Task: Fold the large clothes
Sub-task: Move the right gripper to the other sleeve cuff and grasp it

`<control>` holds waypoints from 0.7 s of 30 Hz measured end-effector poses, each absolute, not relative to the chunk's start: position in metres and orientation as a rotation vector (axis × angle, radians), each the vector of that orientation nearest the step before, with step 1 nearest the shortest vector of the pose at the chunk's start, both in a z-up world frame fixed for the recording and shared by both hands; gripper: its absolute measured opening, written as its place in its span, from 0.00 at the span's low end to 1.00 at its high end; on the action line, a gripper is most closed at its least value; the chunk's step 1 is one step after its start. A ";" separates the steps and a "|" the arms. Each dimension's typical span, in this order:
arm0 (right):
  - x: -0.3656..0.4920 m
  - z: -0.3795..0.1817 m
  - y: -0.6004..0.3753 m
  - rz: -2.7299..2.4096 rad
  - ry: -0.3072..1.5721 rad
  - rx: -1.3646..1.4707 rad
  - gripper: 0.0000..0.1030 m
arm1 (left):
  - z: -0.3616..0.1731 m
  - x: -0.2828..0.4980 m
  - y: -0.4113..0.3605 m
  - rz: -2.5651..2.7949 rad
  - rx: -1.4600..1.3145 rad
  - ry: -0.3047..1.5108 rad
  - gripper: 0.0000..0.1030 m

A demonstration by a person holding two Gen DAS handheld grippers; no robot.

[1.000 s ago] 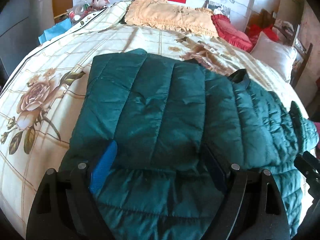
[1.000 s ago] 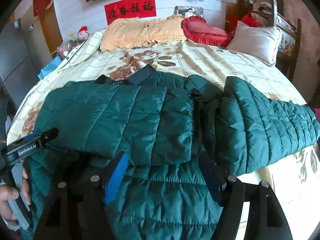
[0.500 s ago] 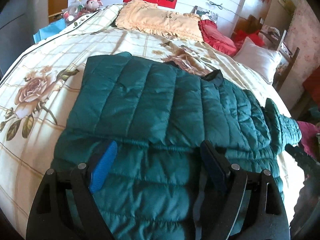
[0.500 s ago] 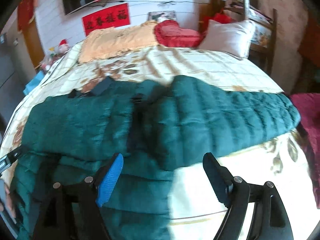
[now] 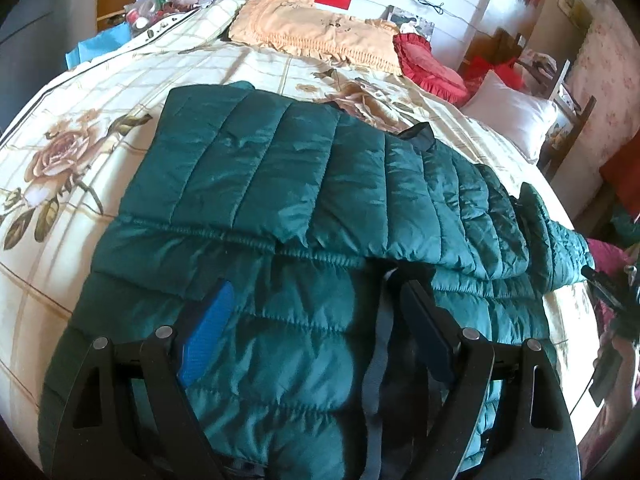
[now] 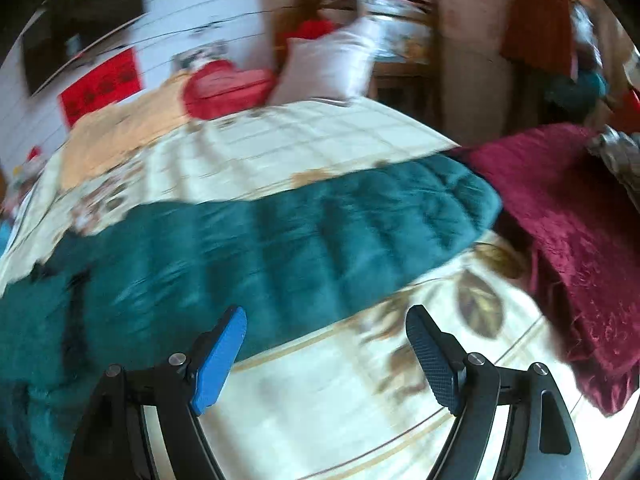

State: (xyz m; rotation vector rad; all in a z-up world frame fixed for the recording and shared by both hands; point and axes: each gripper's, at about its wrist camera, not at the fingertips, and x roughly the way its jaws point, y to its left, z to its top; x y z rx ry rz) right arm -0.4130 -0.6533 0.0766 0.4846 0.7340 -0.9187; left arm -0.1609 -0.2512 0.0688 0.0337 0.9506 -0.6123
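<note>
- Between the spread fingers of the left gripper [image 5: 314,332], in the left wrist view, sits the lower body of the green puffer jacket [image 5: 304,216]. Jaws are wide open, nothing pinched, and a sleeve lies folded across the jacket just ahead of the tips, all on the floral bedspread [image 5: 80,128].
- Right wrist view is pretty blurry: right gripper [image 6: 326,346] is open too, holding nothing, with bare bedspread [image 6: 320,408] between the jaws. The jacket's other sleeve [image 6: 328,232] stretches sideways just past the fingertips, its cuff near a maroon cloth [image 6: 568,216] off to the right.
</note>
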 end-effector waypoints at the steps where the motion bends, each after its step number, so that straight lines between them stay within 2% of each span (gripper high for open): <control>1: -0.419 0.075 -0.665 -0.941 0.727 0.505 0.78 | 0.069 -0.162 -0.251 -0.613 0.032 0.951 0.83; 13: -0.473 0.063 -0.780 -1.152 0.569 0.786 0.78 | 0.068 -0.168 -0.243 -0.626 0.003 0.968 0.83; 21: -0.482 0.044 -0.823 -1.180 0.531 0.899 0.79 | 0.064 -0.172 -0.247 -0.634 0.016 0.988 0.83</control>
